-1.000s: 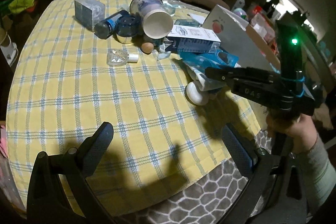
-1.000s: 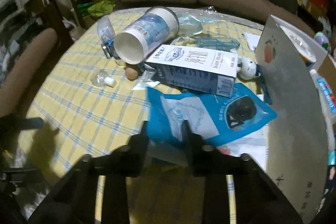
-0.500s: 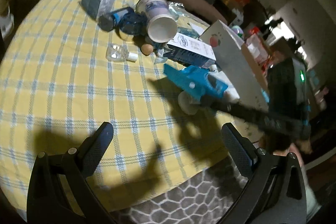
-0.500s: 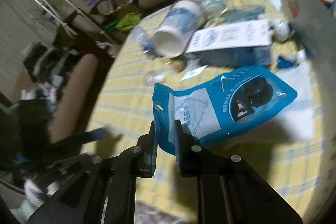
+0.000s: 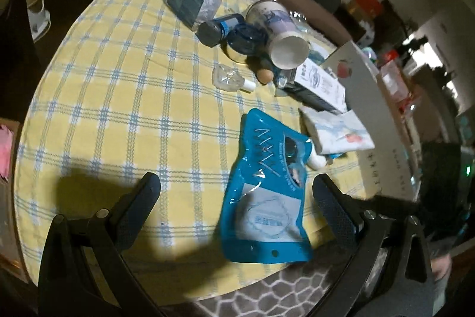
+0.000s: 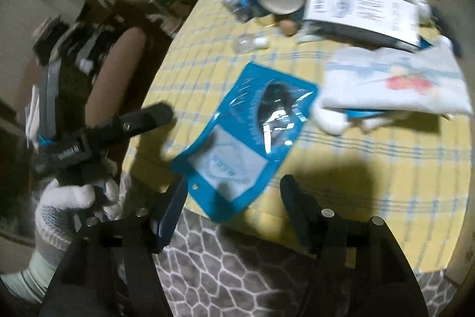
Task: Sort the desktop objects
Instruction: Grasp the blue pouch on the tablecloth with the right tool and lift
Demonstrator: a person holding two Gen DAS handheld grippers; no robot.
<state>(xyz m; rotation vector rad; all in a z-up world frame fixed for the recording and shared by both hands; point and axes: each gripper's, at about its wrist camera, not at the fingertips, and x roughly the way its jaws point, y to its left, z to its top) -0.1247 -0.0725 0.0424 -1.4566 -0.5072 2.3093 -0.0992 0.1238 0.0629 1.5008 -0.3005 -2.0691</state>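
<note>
Since the earlier frames, the blue pouch [image 5: 267, 195] has gone from being pinched in the right tool [image 6: 233, 204] to lying flat near the front edge of the tabletop [image 5: 118, 97]. One second ago it lay under a white carton in the pile; half a second ago the right tool held it in the air by one corner. The right tool's jaws have just been opening and now stand apart. The pouch's lower corner lies ahead of the gap between them, and the pads do not press on it.

The left tool [image 5: 237, 198] hangs over the front of the tabletop with its jaws spread wide, as in both earlier frames, and nothing is between them. In the right wrist view a white-gloved hand [image 6: 68, 207] holds it at the left side.

The tabletop is round and covered with a yellow cloth with blue checks. The pouch has a clear window and a white label. Just beside its far end lie a white printed packet [image 5: 335, 129] and a small white object [image 5: 316, 161]. Farther back sits the rest of the pile: the white carton [image 5: 320, 85], a paper cup [image 5: 285, 40] on its side with its mouth toward the camera, a small brown egg-like thing [image 5: 265, 75], a clear little bottle [image 5: 231, 77], a dark blue jar [image 5: 219, 28] and a clear box [image 5: 193, 0]. A grey board [image 5: 380, 121] stands at the right edge.
</note>
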